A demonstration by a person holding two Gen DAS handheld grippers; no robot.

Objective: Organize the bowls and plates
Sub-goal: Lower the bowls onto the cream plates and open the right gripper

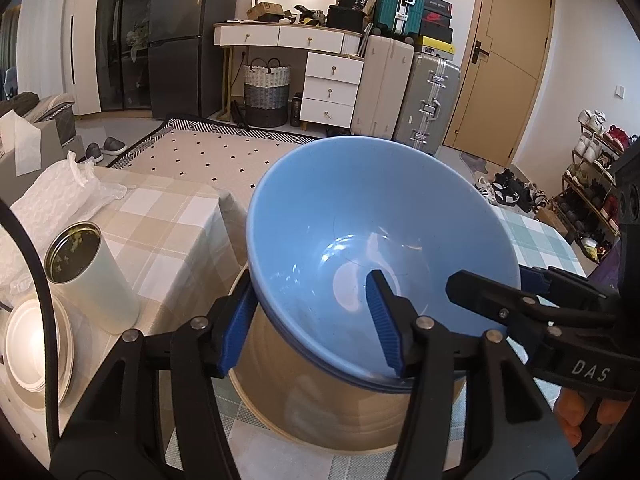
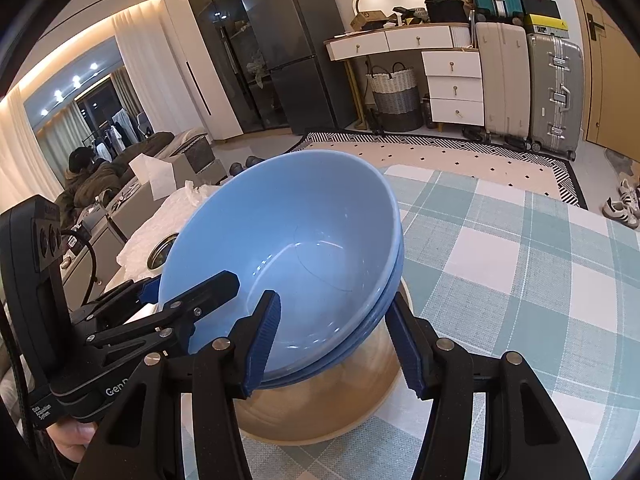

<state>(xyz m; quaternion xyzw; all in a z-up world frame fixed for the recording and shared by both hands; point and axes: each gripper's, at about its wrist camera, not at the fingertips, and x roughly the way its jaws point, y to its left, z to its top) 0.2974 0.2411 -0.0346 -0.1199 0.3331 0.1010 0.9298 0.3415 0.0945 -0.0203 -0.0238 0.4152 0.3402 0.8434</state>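
Partway through, both the left gripper (image 1: 310, 326) and right gripper (image 2: 332, 344) stand open, straddling the stacked blue bowls' (image 1: 372, 232) rim over the beige bowl (image 1: 320, 392); the white plates (image 1: 32, 352) remain apart.

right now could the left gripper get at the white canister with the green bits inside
Probably not straight away. The left gripper straddles the rim of the blue bowls, one finger inside, one outside. The white canister stands clear to its left on the tablecloth; the bowls would have to be released first.
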